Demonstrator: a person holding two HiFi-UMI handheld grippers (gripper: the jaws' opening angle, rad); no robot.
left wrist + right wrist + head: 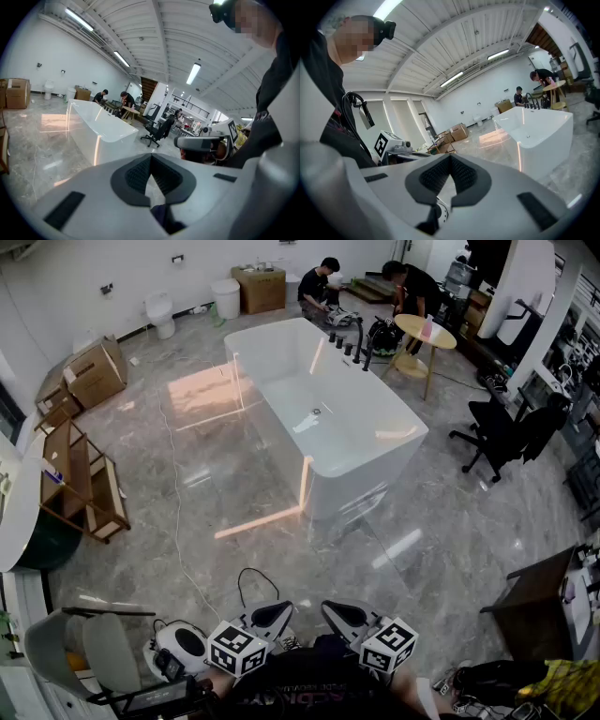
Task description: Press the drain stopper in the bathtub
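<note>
The stopper (317, 412) lies in the tub (349, 486) at twelve o'clock, well beyond the left gripper (274, 613) and right gripper (343, 612). Both are clenched and empty, and the right seems slightly nearer.

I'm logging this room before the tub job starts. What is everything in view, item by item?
bathtub: one, white, middle of the floor
drain stopper: one, grey, on the tub's bottom
taps: one set, black, on the tub's far rim
toilet: one, white, by the far wall
bin: one, white, right of the toilet
cardboard boxes: at least two, brown, left of the tub and by the far wall
wooden shelf: one, brown, at the left
round table: one, light wood, beyond the tub
office chair: one, black, right of the tub
people: two, dark clothes, beyond the tub
left claw: one, white with black pads, shut, empty
right claw: one, white with black pads, shut, empty
</note>
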